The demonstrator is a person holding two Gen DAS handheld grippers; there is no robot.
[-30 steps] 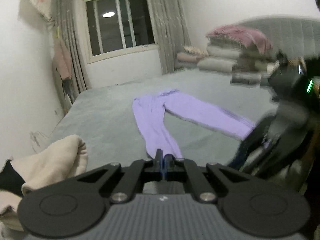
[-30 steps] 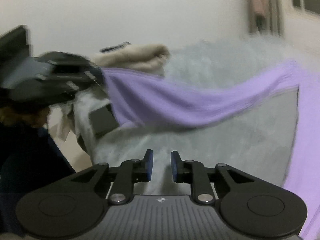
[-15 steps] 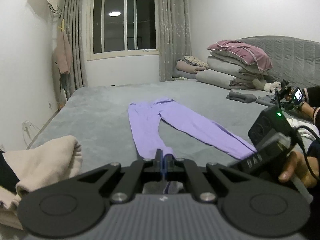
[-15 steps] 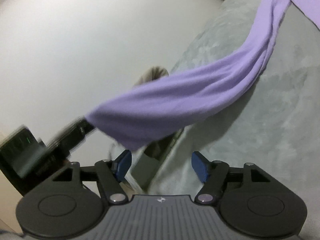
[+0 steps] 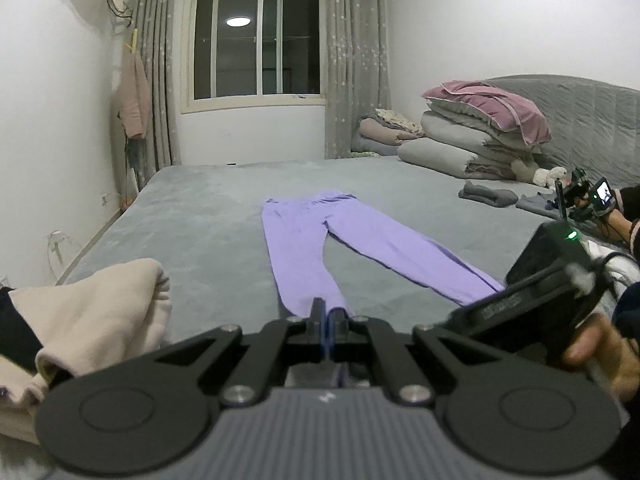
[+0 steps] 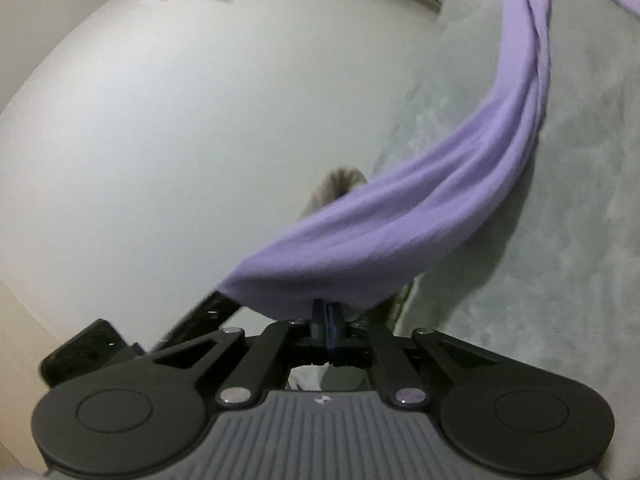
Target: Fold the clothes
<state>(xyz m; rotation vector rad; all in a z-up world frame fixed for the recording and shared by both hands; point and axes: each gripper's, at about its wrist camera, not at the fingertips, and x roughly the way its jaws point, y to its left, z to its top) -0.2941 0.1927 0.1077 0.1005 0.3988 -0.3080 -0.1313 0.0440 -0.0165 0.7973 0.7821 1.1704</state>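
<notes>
Fingers point(image 5: 318, 314) of the left gripper point(image 5: 325, 320) pinch one leg cuff of the purple leggings point(image 5: 296, 240); those of the right gripper point(image 6: 327, 314) are closed on the other cuff. On the grey bed point(image 5: 200, 216) the leggings lie spread, waistband far, legs splayed. Judged step: both cuffs gripped for a fold. Next would be bringing the legs together or carrying cuffs toward the waistband, keeping tension even.

Leg cuff: the purple leggings point(image 5: 304, 256) cuff vanishes behind the left gripper point(image 5: 327, 320).
Waistband: cut off by the right wrist view's top edge.
Right gripper point(image 5: 540, 300): blurred, fingers hidden.
Cream garment point(image 5: 92, 312): partly out of frame.
</notes>
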